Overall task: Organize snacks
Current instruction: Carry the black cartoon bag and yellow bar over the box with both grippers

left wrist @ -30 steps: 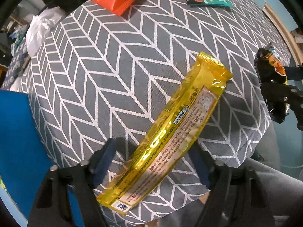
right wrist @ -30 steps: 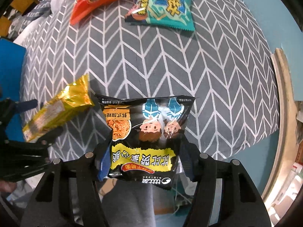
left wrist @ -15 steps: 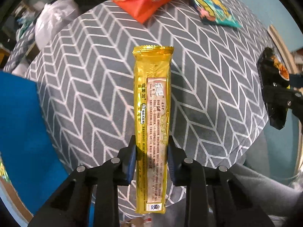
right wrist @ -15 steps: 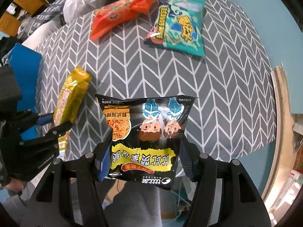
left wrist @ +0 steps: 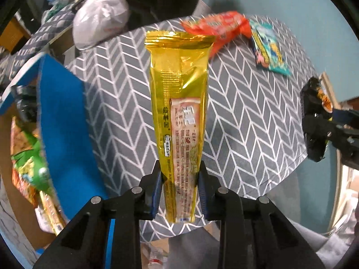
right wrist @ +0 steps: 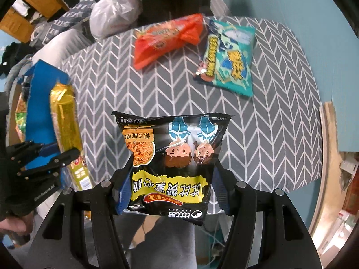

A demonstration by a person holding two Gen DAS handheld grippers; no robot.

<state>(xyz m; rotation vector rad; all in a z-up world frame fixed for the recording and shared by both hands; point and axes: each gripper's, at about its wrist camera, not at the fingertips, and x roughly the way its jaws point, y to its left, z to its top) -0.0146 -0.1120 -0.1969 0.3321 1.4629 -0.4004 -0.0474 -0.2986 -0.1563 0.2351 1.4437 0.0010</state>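
My left gripper [left wrist: 179, 177] is shut on a long gold snack packet [left wrist: 179, 103] and holds it upright above the grey chevron cushion [left wrist: 246, 116]. It also shows at the left of the right wrist view [right wrist: 65, 121]. My right gripper [right wrist: 172, 183] is shut on a black noodle snack bag [right wrist: 170, 161], held over the cushion's near edge; it shows at the right of the left wrist view [left wrist: 314, 116]. An orange snack bag [right wrist: 166, 38] and a teal snack bag [right wrist: 231, 60] lie on the far part of the cushion.
A blue-sided box [left wrist: 60, 121] holding green and orange snack packs [left wrist: 29, 165] stands left of the cushion. A white plastic bag [right wrist: 112, 11] and dark clutter sit behind. A wooden edge [right wrist: 329, 148] runs along the right, by the teal wall [right wrist: 303, 4].
The left gripper closed on the gold packet, which lay slanted on the cushion, and lifted it upright. Both grippers rose and pulled back, bringing the blue box into view. The right gripper kept its bag.
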